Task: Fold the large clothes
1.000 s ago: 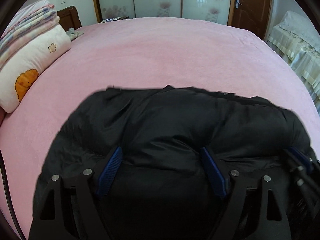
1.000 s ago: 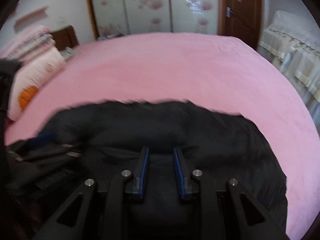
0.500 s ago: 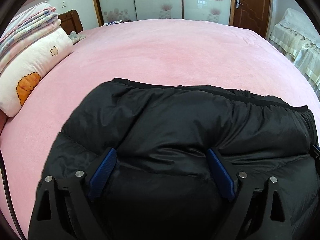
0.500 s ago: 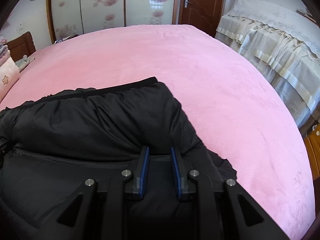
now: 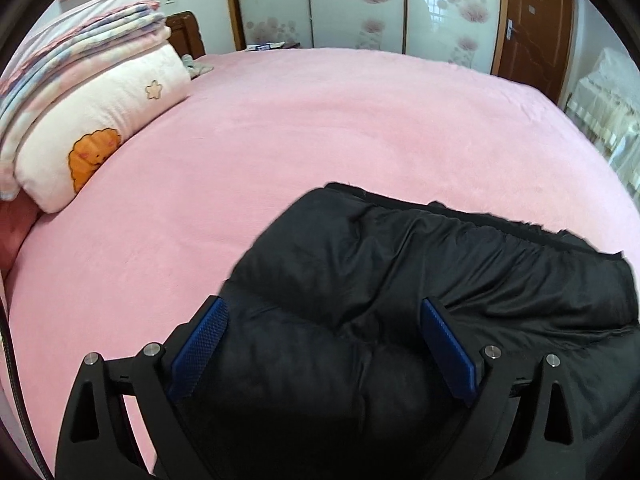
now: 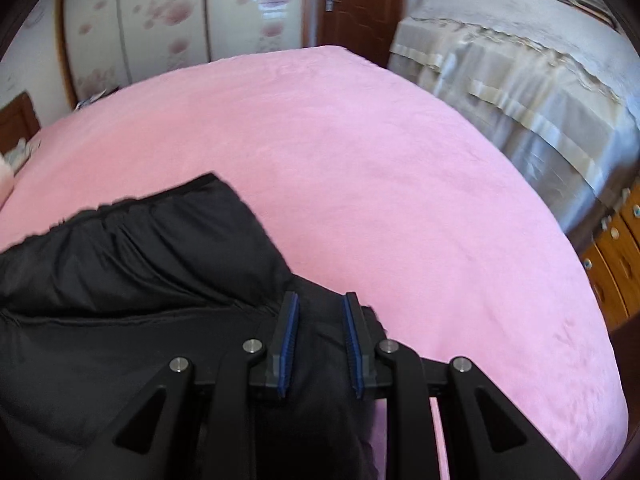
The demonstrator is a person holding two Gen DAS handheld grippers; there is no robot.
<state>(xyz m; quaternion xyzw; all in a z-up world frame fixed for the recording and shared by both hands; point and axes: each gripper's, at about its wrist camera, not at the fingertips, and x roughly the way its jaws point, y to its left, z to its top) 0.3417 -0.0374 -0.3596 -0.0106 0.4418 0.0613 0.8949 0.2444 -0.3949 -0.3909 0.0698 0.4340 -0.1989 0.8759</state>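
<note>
Two tools work over one black padded jacket (image 5: 420,288). The left tool (image 5: 324,344) stands wide, its blue-padded fingers (image 5: 198,344) spread far apart, with a puffed fold of the jacket bulging up between them; neither pad clearly presses the cloth. The right tool (image 6: 320,336) is drawn narrow, and dark fabric of the same jacket (image 6: 132,280) fills the slim gap between its blue-edged pads (image 6: 289,340), so it appears to be pinching the garment at its right-hand edge.

The jacket lies on the near part of a pink bed (image 5: 320,128), folded over on itself so that a banded hem runs along its far side, with a quilted upper layer resting on a smoother lower one. In the right wrist view the far corner of that hem points toward the middle of the bed (image 6: 400,168).

At the left side of the bed sits a cream pillow (image 5: 100,132) with an orange cartoon print and a small star, with a stack of folded striped blankets (image 5: 76,44) on top of it. Behind the bed stand sliding floral doors (image 5: 360,4) and a brown door (image 5: 532,24). To the right, well apart, is furniture under a pale lace-edged cover (image 6: 532,76).
</note>
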